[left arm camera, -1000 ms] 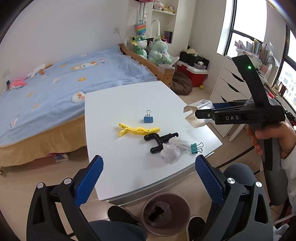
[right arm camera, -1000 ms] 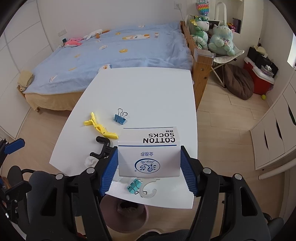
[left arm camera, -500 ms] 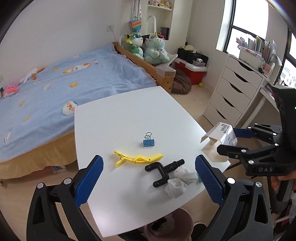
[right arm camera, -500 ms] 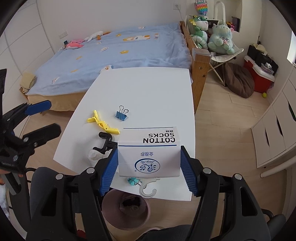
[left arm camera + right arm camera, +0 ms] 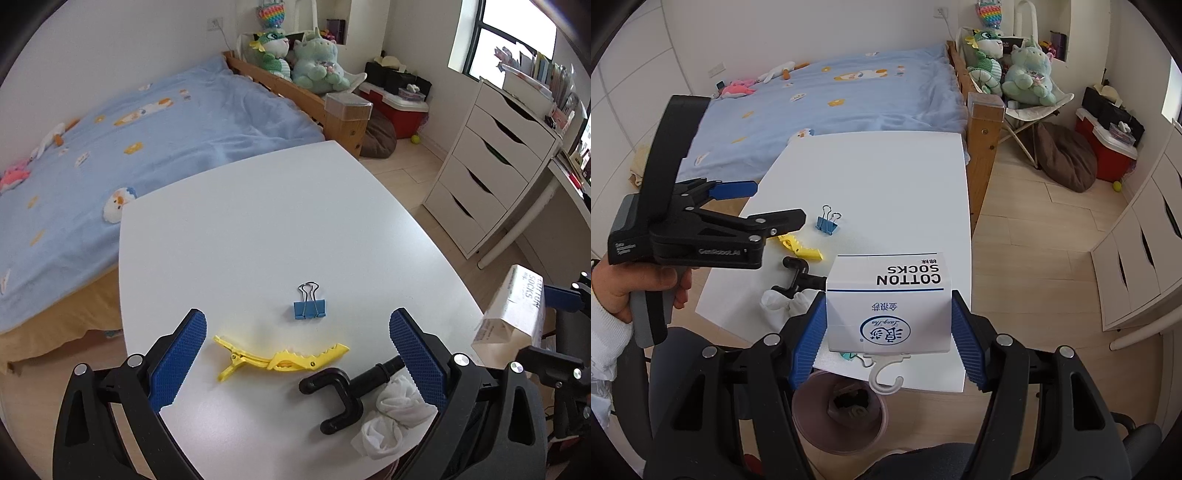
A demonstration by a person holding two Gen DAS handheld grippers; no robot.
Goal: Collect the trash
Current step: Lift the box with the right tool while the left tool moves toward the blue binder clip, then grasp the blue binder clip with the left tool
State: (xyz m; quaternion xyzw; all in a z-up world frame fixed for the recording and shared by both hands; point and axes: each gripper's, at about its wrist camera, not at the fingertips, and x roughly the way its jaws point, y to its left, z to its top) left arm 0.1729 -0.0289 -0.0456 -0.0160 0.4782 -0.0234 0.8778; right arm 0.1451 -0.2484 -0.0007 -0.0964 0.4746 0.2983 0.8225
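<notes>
The right hand-held gripper (image 5: pixel 889 325) is clenched on the cotton socks box (image 5: pixel 888 304), its long axis running crosswise between the pads; the trash bin (image 5: pixel 840 413) sits on the floor at about 7 o'clock from the box, just under the tabletop (image 5: pixel 886 177) edge; the left hand-held gripper (image 5: pixel 295 365) hangs released above the tabletop, the crumpled tissue (image 5: pixel 391 417) at its 4 o'clock.

Blue bed (image 5: pixel 155 122), plush toys (image 5: pixel 295 55), white drawers (image 5: pixel 491 173), red cooler (image 5: pixel 1108 147), brown beanbag (image 5: pixel 1063 158).
</notes>
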